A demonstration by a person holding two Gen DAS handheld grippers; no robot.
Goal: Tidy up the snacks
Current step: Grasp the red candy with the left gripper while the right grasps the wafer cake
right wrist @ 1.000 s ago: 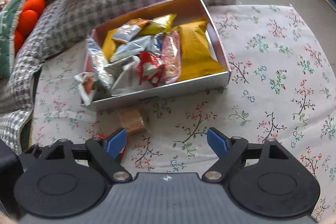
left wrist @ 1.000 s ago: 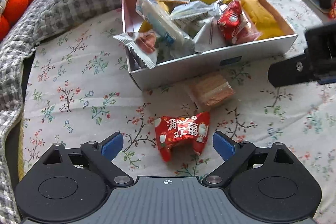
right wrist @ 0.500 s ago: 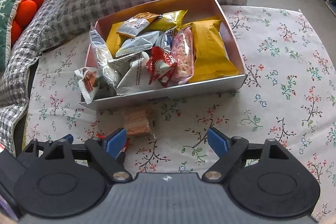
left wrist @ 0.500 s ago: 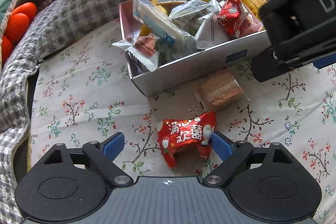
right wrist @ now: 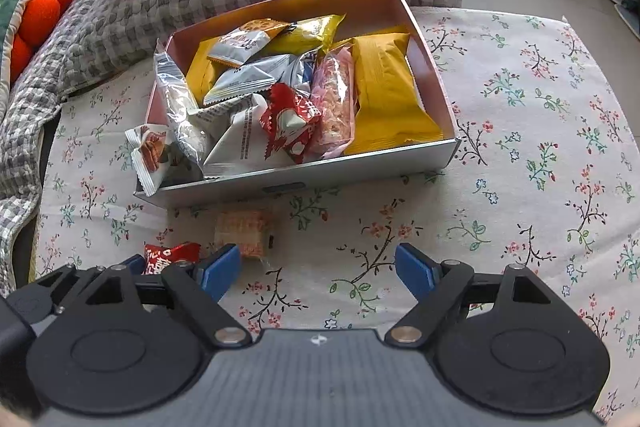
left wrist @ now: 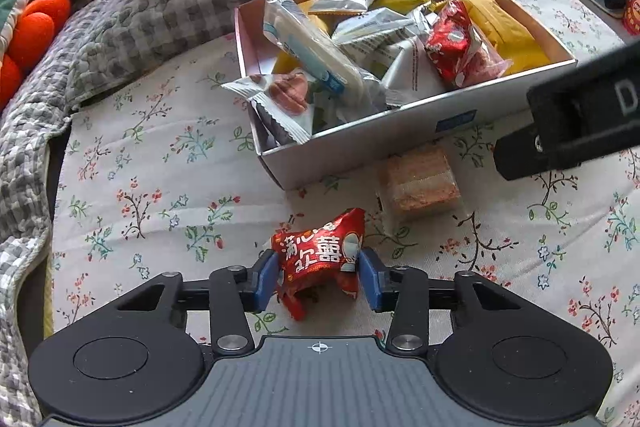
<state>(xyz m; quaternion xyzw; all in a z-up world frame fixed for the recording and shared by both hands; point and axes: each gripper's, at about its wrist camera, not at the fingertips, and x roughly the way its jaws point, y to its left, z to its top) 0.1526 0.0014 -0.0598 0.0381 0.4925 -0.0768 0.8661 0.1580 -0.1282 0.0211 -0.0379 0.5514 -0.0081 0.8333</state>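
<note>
Pinched between the blue pads of the left gripper, the red candy packet lies on the cloth just before the box; lifting into it seems required. The right gripper hangs spread, empty.

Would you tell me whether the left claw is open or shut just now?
Shut: the left claw has both blue pads pressed against the sides of the red candy packet.

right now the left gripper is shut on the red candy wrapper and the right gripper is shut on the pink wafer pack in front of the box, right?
Partly. The left gripper is shut on the red candy wrapper, but the right gripper is open and holds nothing. The right wrist view shows the pink wafer pack lying loose on the cloth in front of the box.
</note>
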